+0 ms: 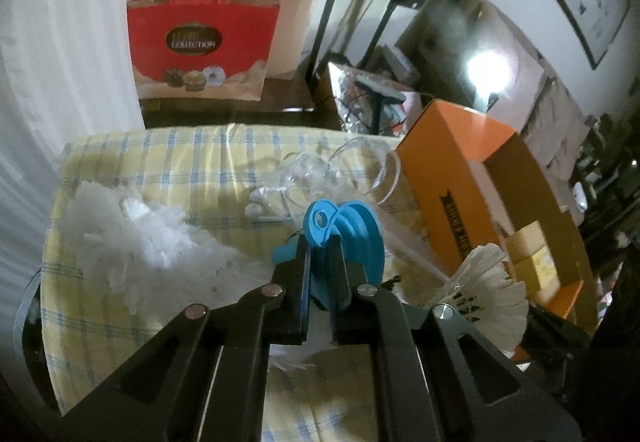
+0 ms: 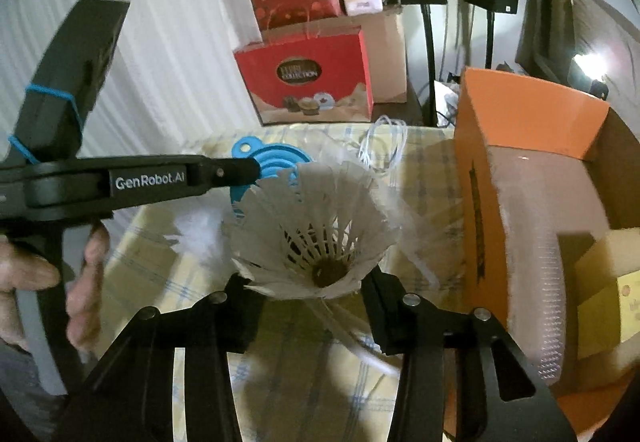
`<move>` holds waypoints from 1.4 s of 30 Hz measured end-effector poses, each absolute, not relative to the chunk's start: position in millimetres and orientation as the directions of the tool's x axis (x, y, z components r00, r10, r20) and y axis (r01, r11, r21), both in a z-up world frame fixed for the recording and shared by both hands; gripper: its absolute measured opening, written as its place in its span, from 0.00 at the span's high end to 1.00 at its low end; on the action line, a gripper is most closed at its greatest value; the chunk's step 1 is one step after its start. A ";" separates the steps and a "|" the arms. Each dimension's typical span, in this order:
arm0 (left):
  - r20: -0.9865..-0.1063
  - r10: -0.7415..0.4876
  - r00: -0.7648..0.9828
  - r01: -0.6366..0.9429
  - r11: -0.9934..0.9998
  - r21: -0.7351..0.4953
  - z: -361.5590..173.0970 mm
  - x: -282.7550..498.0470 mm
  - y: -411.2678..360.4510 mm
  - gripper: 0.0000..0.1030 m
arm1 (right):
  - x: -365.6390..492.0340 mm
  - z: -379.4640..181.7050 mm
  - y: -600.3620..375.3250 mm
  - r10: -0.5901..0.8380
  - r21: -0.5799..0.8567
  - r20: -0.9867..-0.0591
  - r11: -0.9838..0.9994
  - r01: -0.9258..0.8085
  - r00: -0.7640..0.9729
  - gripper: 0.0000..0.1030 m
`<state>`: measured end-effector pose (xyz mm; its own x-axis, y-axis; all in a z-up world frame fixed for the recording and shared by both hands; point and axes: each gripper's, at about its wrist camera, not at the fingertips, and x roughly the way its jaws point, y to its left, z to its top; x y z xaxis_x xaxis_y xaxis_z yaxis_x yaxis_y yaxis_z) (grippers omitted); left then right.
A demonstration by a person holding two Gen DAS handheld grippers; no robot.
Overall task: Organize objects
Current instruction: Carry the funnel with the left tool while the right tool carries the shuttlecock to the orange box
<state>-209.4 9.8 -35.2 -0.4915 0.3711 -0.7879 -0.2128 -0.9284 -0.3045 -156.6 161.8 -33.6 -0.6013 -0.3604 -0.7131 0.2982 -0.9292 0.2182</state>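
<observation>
My left gripper (image 1: 322,274) is shut on the rim of a blue collapsible funnel (image 1: 348,238), held just above the yellow checked cloth (image 1: 168,162). In the right wrist view the same funnel (image 2: 276,162) shows at the tip of the left gripper (image 2: 248,166), which reaches in from the left in a person's hand (image 2: 48,274). My right gripper (image 2: 310,294) is shut on a white feather shuttlecock (image 2: 312,234), skirt facing outward. That shuttlecock (image 1: 486,290) also appears at the lower right of the left wrist view. White earphones (image 1: 260,206) with a coiled cable lie on the cloth.
An open orange cardboard box (image 1: 476,178) (image 2: 532,130) stands at the right edge of the cloth, with small yellow boxes inside. A white fluffy duster (image 1: 132,238) lies at the left. Red gift bags (image 1: 204,46), speaker stands and a monitor stand behind.
</observation>
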 end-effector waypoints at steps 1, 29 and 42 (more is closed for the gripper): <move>-0.782 0.376 -0.498 -0.216 -0.927 -0.307 -31.0 -206.8 10.1 0.94 | -155.9 -29.2 164.2 -0.371 0.231 -0.709 -0.926 0.299 -0.600 0.57; -0.686 0.529 -0.500 -0.420 -0.840 -0.342 39.9 -147.7 119.0 0.94 | -108.7 35.7 279.4 -0.227 0.206 -0.671 -0.972 0.116 -0.706 0.57; -0.709 0.565 -0.422 -0.460 -0.807 -0.370 25.6 -151.4 174.6 0.94 | -100.9 14.5 326.5 -0.156 0.200 -0.699 -0.980 0.019 -0.698 0.57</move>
<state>-151.4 174.6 25.6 -0.4223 0.5650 -0.7088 -0.4598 -0.8074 -0.3696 -100.9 326.5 14.5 -0.6979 -0.1562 -0.6990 0.0192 -0.9796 0.1998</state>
